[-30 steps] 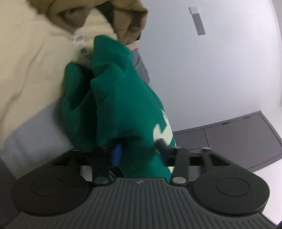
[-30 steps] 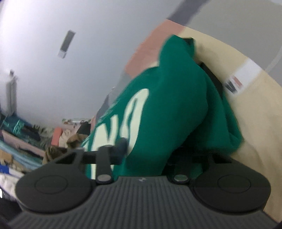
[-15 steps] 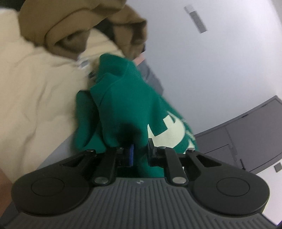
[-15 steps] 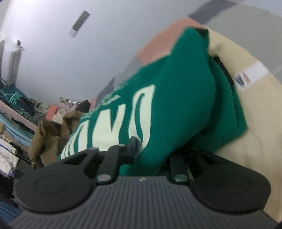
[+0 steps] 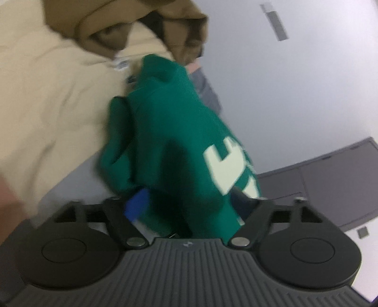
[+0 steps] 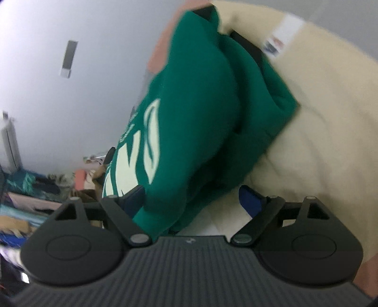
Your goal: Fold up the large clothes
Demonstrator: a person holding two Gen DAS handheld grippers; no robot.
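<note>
Cream garment (image 5: 47, 99) – green sweatshirt (image 5: 174, 132) on top

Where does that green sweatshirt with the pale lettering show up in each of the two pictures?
Left wrist view: green sweatshirt fills the centre, running down between the open left tool.
Right wrist view: it spans the centre, leaning left.
Shared landmark: the cream garment under it.

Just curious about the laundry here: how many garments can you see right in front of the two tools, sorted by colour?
Green: 1, the green sweatshirt.
Cream: 1, the cream garment.
Brown: 1, the brown garment.
Total: 3. The blurred pile of clothes in the background cannot be counted.
</note>
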